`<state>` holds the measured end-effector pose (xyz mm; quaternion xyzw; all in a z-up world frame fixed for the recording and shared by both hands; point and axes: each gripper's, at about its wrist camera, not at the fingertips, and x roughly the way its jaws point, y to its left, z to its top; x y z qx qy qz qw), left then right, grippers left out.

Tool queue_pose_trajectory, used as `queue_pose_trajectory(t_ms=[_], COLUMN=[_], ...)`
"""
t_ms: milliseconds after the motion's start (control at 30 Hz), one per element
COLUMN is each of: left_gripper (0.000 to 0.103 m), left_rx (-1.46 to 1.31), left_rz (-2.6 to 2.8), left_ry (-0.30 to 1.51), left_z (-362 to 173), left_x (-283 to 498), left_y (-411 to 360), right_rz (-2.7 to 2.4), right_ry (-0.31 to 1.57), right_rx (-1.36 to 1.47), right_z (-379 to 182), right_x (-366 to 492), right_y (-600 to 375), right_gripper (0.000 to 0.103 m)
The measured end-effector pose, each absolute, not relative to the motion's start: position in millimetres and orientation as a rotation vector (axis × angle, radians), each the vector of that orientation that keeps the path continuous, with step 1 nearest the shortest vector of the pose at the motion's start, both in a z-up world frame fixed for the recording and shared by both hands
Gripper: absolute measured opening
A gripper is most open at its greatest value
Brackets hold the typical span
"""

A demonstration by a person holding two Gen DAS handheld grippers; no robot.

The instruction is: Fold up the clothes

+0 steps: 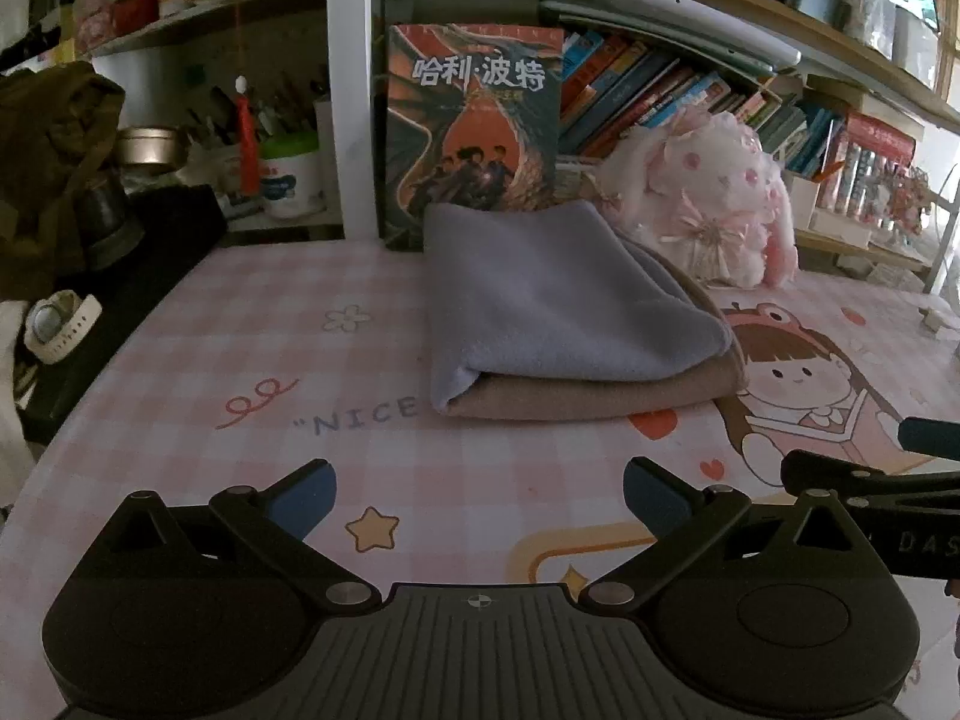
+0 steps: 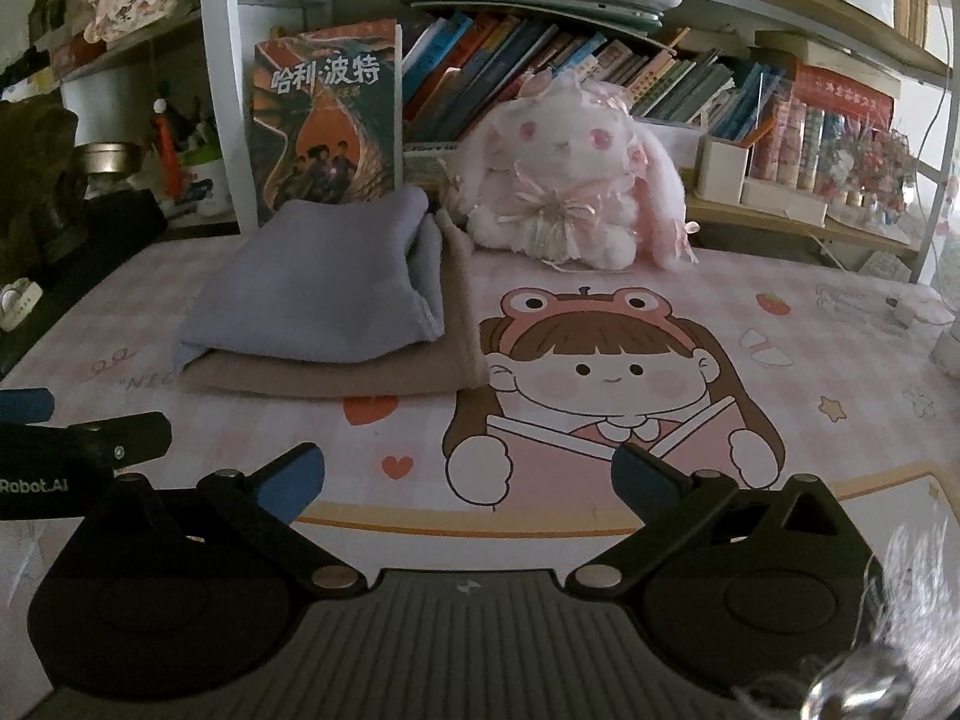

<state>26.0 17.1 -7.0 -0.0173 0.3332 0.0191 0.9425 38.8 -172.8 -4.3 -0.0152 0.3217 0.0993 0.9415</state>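
A folded lavender cloth [image 1: 558, 306] lies on top of a folded tan cloth [image 1: 600, 399] on the pink cartoon desk mat [image 1: 240, 360]. The right wrist view shows the same stack, lavender cloth [image 2: 324, 276] over tan cloth [image 2: 336, 375], left of centre. My left gripper [image 1: 480, 501] is open and empty, hovering over the mat a short way in front of the stack. My right gripper [image 2: 468, 477] is also open and empty, over the cartoon girl print, with the stack ahead to its left. Each gripper's blue-tipped finger shows at the edge of the other's view.
A dragon-cover book [image 1: 474, 120] stands right behind the stack. A white and pink plush rabbit [image 2: 570, 180] sits to its right. Shelves of books [image 2: 600, 72] run along the back. A white watch [image 1: 60, 324] and dark items lie at the left edge.
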Motion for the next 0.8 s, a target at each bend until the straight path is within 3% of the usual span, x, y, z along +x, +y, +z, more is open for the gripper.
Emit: queue_pose_trajectory(t_ms=[800], left_gripper=[0.103], left_rx=[-0.046], left_rz=[0.023], left_ry=[0.685], left_z=[-8.4], left_x=[25.3], left_y=[18.8], right_rz=[0.188], right_ry=[0.679], right_rx=[-0.01], right_z=[-5.4], right_x=[37.0], right_y=[-171.4], right_gripper=[0.103])
